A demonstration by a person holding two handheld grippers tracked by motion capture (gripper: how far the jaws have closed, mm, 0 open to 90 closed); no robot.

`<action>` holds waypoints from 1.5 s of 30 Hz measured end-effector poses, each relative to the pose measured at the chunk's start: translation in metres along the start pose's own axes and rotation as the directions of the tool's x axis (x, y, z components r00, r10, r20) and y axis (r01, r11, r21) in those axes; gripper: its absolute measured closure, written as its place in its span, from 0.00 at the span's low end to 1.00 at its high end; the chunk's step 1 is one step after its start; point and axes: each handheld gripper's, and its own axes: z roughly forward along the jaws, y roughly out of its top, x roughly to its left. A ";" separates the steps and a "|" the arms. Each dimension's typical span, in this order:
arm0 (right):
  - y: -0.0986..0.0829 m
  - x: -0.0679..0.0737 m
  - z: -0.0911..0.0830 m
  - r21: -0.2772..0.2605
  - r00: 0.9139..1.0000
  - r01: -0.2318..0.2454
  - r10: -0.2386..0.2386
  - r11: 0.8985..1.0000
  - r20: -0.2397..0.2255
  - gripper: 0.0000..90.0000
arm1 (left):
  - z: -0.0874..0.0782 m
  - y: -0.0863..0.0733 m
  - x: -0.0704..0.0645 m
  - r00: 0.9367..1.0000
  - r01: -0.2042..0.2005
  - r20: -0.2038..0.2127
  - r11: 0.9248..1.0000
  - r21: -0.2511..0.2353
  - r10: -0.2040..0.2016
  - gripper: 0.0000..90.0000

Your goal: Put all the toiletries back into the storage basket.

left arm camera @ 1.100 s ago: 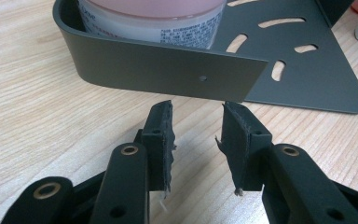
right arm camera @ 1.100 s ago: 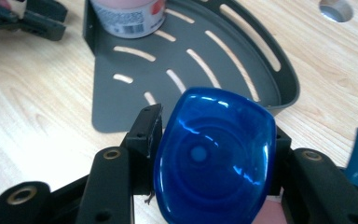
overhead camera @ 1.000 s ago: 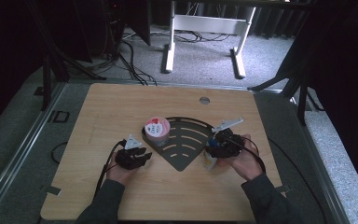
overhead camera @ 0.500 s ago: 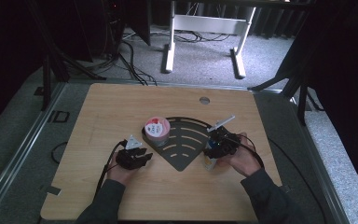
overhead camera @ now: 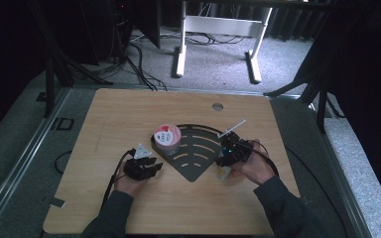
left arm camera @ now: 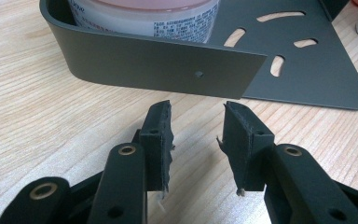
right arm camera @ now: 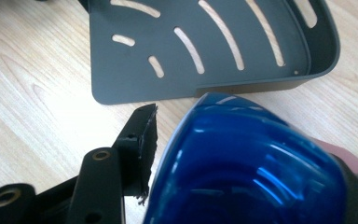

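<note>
From the high view, your wooden table (overhead camera: 129, 119) sits in a dim room, with grey carpet, cables and a white frame (overhead camera: 218, 29) beyond its far edge. The dark slotted corner tray (overhead camera: 198, 153) lies between your two tongs, and the pink-lidded tub (overhead camera: 167, 139) stands in its corner, just ahead of your left gripper (overhead camera: 146, 166). Your right gripper (overhead camera: 228, 156) rests at the tray's right edge; what it carries is too small to make out here.

In the left gripper view, the jaws stand spread with nothing between them, just short of the tray wall (left arm camera: 158, 60); the tub (left arm camera: 144, 16) is cut off at the top.

In the right gripper view, your tongs pinch a blue object (right arm camera: 251, 168) that hides one jaw. The tray (right arm camera: 205, 46) lies just ahead.
</note>
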 end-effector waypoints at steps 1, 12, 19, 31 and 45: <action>0.000 0.000 0.000 0.003 1.000 0.001 -0.001 1.000 0.001 0.51 | 0.000 0.000 0.000 1.000 -0.001 0.000 1.000 0.000 0.001 0.69; 0.003 0.001 0.002 0.035 1.000 0.006 -0.007 0.999 0.015 0.55 | 0.001 0.000 -0.003 1.000 -0.005 0.010 1.000 0.003 0.005 0.69; 0.004 0.001 0.002 0.051 0.999 0.020 -0.021 0.998 0.028 0.58 | 0.001 0.002 -0.007 1.000 -0.014 0.024 1.000 0.000 0.014 0.69; 0.006 0.002 0.002 0.052 0.999 0.032 -0.033 0.998 0.033 0.59 | 0.002 0.006 -0.019 0.998 -0.039 0.055 0.999 -0.006 0.040 0.70; 0.009 0.008 0.003 0.036 0.998 0.046 -0.048 0.998 0.049 0.60 | 0.009 0.010 -0.035 0.992 -0.091 0.087 0.996 0.005 0.091 0.70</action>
